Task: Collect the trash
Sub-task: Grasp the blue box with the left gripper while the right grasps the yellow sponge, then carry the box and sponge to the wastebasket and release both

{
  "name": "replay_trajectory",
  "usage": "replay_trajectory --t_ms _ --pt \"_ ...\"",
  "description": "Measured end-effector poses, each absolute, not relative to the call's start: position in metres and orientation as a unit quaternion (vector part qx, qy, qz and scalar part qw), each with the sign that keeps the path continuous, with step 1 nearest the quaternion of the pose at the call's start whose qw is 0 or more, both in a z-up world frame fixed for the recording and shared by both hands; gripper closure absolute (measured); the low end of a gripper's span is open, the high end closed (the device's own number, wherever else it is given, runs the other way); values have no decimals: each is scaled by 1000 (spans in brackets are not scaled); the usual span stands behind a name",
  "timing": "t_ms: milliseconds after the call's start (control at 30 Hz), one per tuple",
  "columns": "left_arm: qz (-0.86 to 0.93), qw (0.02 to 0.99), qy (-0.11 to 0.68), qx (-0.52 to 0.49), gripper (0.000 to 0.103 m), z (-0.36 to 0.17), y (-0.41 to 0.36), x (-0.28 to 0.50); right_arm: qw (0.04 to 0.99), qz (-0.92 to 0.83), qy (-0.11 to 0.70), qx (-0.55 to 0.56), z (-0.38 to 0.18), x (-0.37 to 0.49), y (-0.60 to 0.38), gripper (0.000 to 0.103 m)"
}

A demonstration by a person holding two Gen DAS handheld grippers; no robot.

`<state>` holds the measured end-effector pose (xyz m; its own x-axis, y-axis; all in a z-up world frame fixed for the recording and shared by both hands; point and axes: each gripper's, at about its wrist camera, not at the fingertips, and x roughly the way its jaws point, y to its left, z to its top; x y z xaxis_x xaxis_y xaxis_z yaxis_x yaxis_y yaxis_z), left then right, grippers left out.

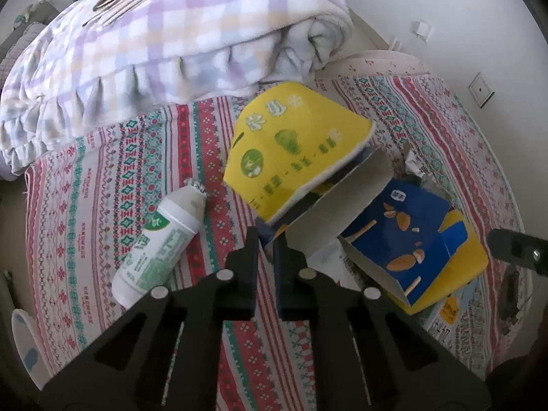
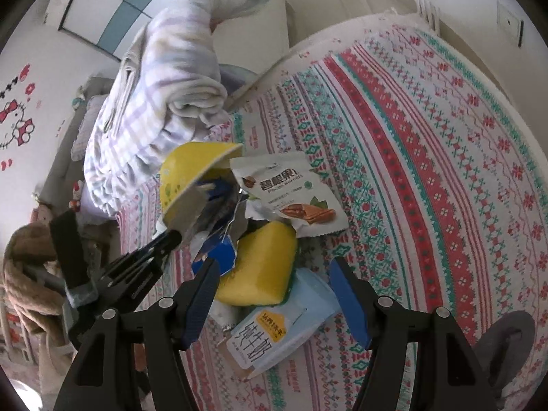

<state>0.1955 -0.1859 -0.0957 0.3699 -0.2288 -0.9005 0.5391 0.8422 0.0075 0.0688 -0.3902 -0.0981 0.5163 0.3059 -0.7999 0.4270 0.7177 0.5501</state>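
While the left gripper (image 1: 265,239) is pinching the torn blue cardboard box (image 1: 400,239) by its flap, the right gripper (image 2: 277,274) is hanging wide open over a yellow sponge (image 2: 260,263) and milk pouch (image 2: 274,328) lying mid-bed on the stripy sheet (image 2: 428,171), near a fluffy checked blanket (image 1: 154,44).

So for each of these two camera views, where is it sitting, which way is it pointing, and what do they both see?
Left wrist: rides the left gripper, looking down its fingers at the bed; jaws nearly closed on the torn blue carton.
Right wrist: rides the right gripper, jaws open above the milk pouch and yellow sponge; the left gripper shows at left.
Shared: yellow bowl, blue carton, plaid blanket.
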Motion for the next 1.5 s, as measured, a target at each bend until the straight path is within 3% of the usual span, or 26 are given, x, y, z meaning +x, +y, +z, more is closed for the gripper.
replay_trajectory --t_ms 433,567,667,1267,1500 --pt "-221 822 516 97 96 -65 -129 169 756 -36 494 429 -123 84 -392 52" --pt "-211 827 512 97 96 -53 -114 153 761 -30 497 416 -124 88 -382 70" --pt "-200 829 515 84 96 -46 -96 143 773 -32 490 402 -115 83 -378 73" --pt "-145 846 510 -52 96 -25 13 106 884 -73 363 284 -28 31 -356 76" --pt "-99 855 503 -79 96 -30 49 99 897 -29 341 279 -18 34 -333 76"
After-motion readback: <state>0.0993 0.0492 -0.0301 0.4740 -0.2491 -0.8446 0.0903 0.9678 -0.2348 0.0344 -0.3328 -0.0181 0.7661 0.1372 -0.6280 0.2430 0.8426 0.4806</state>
